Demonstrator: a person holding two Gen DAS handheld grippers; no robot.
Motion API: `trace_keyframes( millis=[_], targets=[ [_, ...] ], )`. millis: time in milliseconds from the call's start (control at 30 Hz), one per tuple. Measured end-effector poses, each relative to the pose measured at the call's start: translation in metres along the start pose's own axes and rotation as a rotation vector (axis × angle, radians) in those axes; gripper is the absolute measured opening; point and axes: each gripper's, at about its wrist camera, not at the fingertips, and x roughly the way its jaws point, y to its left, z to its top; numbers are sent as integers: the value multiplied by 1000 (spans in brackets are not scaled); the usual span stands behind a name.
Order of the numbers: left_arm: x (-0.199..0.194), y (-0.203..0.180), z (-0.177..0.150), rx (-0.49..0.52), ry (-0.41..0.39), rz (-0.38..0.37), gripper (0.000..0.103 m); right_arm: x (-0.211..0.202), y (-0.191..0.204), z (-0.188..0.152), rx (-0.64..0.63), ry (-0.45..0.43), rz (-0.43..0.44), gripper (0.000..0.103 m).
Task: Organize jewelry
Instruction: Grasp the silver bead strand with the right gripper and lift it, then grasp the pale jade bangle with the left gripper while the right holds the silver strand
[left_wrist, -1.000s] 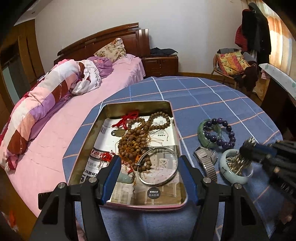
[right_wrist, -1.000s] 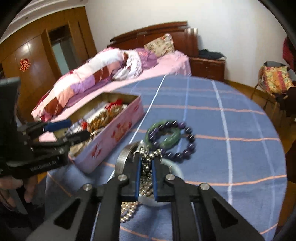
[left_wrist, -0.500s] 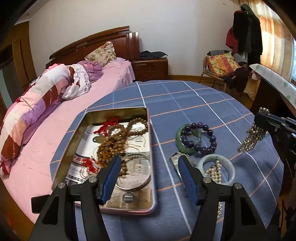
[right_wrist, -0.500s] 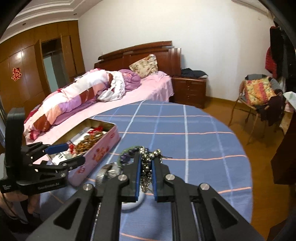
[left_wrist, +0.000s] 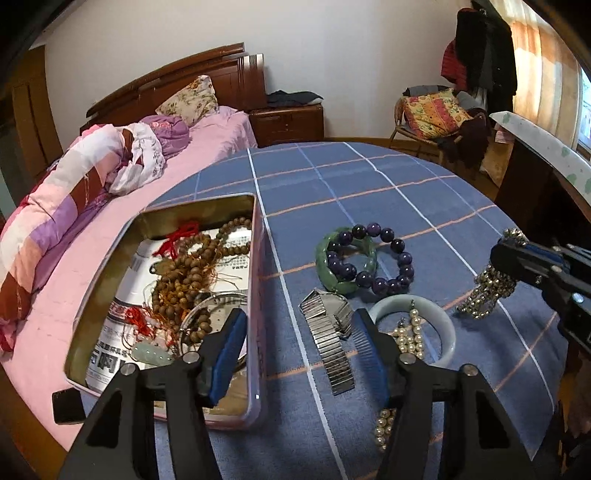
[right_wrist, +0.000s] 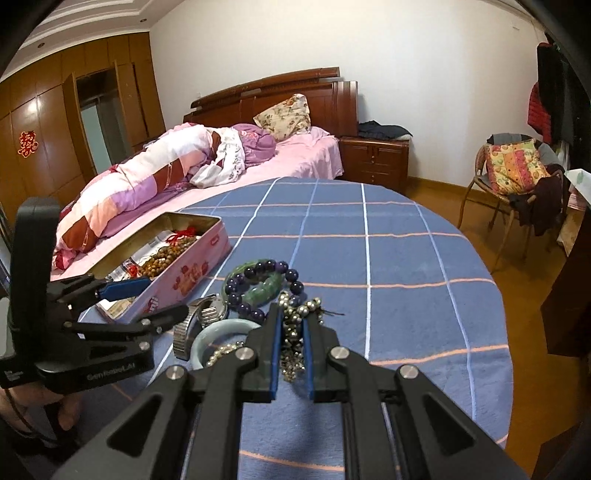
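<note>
Silver-beaded necklace (right_wrist: 291, 332) hangs pinched in the right claw (right_wrist: 291, 325), now lifted clear of the pale bangle (left_wrist: 443, 325) it lay in a second ago. The left claw (left_wrist: 299, 332), empty, has narrowed slightly and slid from over the tin (left_wrist: 255, 295) to above the watch band (left_wrist: 328, 339) on the table (left_wrist: 369, 192).

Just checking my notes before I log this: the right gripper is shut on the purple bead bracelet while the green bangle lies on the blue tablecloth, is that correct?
Not quite. The right gripper is shut on a metal bead chain, not the purple bead bracelet. The right wrist view shows it. That bracelet lies on the blue tablecloth, overlapping the green bangle.
</note>
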Motion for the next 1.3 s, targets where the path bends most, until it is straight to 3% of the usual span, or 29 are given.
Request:
trace_keyframes(
  millis=[200, 400, 533, 700, 800, 967, 1000, 1300],
  targets=[
    [-16, -4, 3, 5, -63, 4, 58, 0, -2, 0, 5, 0, 0, 13],
    [3, -21, -3, 48, 9, -45, 53, 1, -2, 0, 4, 1, 0, 13],
    [19, -18, -5, 19, 75, -74, 46, 1, -5, -2, 8, 5, -3, 13],
    [22, -18, -2, -1, 84, -97, 45, 3, -3, -6, 5, 16, 3, 13],
    [22, -18, -2, 9, 90, -100, 29, 3, -1, -6, 1, 14, 7, 13],
    [18, -16, -4, 15, 79, -93, 19, 1, -3, -5, 8, 8, 5, 13],
    [13, -16, -3, 23, 58, -69, 0, 1, -3, -5, 7, 8, 6, 13],
    [0, -12, 1, 15, 23, -121, 0, 1, -2, -6, 6, 7, 9, 13]
  ],
)
